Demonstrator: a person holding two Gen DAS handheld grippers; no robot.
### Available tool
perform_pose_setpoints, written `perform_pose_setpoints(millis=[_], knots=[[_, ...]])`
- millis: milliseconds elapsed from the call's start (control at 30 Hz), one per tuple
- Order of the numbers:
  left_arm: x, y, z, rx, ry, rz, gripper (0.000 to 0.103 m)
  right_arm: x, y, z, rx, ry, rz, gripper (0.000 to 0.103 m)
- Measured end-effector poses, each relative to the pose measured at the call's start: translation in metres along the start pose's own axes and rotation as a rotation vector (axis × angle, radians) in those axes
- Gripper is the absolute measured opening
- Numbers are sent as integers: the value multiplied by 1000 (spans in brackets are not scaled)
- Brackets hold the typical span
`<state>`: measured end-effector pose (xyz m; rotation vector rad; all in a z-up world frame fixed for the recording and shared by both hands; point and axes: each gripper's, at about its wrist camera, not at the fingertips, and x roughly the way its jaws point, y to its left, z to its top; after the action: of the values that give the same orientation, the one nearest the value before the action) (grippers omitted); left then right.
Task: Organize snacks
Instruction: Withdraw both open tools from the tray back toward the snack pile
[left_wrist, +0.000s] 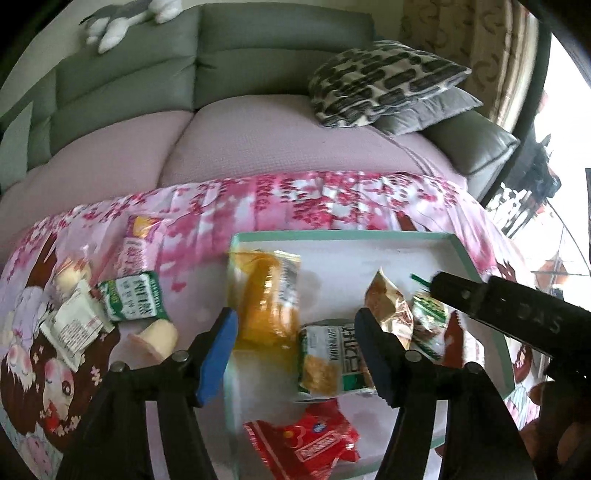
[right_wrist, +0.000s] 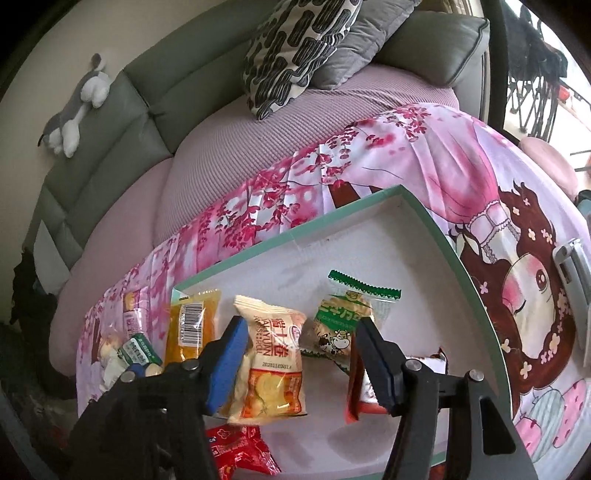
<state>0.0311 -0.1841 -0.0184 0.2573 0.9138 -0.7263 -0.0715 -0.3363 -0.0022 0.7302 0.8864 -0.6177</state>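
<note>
The red packet (right_wrist: 236, 454) is cut off by the bottom edge and hidden behind the right hand-held gripper (right_wrist: 301, 365).

Snack packets (right_wrist: 271, 354) in tray (right_wrist: 424, 221) (on cloth (right_wrist: 424, 147)), sofa (right_wrist: 147, 110) behind

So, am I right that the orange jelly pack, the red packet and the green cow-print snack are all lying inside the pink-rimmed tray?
Not quite: the tray has a mint-green rim, not a pink one, as the right wrist view shows clearly. The rest holds: the orange jelly pack, the red packet and the green cow-print snack all lie inside it.
</note>
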Motion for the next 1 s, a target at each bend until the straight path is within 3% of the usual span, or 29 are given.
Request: perform_pose_setpoints(millis=[167, 200, 233, 267, 333, 500, 600, 733, 1000], knots=[[4, 25, 0, -90, 21, 36, 68, 4, 1, -1, -13, 14, -23, 83], [4, 29, 0, -105, 25, 50, 71, 5, 2, -1, -18, 17, -29, 86], [6, 36, -1, -131, 32, 77, 83, 6, 2, -2, -24, 19, -37, 92], [6, 42, -1, -152, 34, 93, 89, 7, 3, -2, -31, 20, -45, 98], [6, 53, -2, -190, 33, 116, 92, 8, 5, -3, -44, 21, -54, 103], [6, 76, -5, -250, 35, 184, 92, 10, 10, -4, -71, 22, -57, 103], [7, 84, -6, -261, 38, 220, 99, 11, 14, -5, -86, 22, -62, 103], [8, 92, -9, -273, 57, 269, 100, 12, 18, -7, -107, 13, -62, 103], [0, 112, -9, -295, 9, 302, 100, 7, 34, -10, -190, -46, -67, 103]])
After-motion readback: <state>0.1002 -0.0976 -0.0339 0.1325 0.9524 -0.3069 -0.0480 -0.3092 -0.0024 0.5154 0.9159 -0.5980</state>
